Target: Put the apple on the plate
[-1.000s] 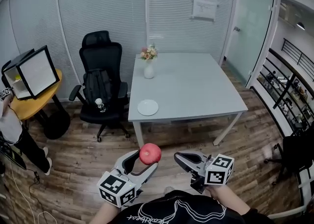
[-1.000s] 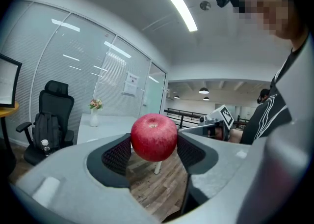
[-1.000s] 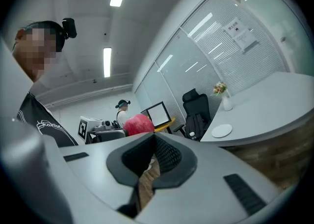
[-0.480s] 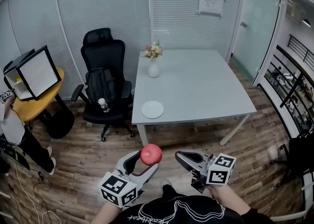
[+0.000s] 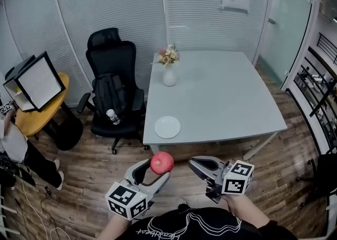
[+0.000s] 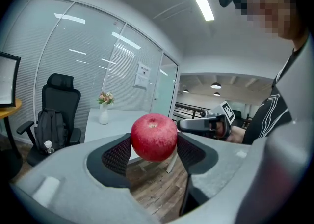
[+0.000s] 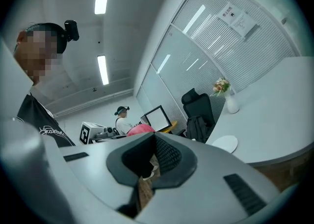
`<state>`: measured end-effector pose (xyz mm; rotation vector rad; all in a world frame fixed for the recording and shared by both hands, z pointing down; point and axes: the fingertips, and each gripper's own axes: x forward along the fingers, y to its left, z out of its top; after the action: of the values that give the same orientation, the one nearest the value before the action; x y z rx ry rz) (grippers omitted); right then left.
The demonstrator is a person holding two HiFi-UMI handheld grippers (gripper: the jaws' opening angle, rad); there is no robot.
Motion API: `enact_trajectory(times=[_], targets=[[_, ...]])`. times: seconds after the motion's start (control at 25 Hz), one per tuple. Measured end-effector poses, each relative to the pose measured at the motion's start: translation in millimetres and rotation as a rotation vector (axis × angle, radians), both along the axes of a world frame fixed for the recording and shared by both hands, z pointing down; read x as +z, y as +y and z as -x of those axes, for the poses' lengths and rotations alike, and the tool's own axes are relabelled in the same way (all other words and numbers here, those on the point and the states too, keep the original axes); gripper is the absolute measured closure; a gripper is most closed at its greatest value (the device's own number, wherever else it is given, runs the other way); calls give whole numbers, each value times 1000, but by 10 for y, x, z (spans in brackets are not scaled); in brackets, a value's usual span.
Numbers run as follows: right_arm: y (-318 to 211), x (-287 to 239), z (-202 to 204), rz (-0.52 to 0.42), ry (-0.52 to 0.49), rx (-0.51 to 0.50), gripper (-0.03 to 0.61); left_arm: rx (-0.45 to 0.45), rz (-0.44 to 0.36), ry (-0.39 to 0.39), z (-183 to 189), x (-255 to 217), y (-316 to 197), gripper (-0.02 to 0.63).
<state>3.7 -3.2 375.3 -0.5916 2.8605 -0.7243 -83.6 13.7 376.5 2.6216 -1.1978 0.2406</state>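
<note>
Apple is held tight between the jaws of the left gripper, low in the middle of the head view. It is pinched at its fat middle, likely the best place, since it seems hard, smooth, a bit slippery and light. It is round, red and shiny. The right gripper beside it is closed on nothing. The white plate is seen higher up, on the table, well apart.

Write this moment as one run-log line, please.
left claw: shut on apple | right claw: shut, empty | plate: bare, on table | apple: not yet over table
</note>
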Motion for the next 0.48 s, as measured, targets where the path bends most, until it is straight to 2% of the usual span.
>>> enact_trajectory(times=[0.24,0.48], targets=[[-661,-8,-85,0,-11,3,569,-15,-4,-15,-68,-43,-641,313],[-1100,-88,-205,-40,-10,-5,569,-30,-47,-24,-198,-169,-1093,313]])
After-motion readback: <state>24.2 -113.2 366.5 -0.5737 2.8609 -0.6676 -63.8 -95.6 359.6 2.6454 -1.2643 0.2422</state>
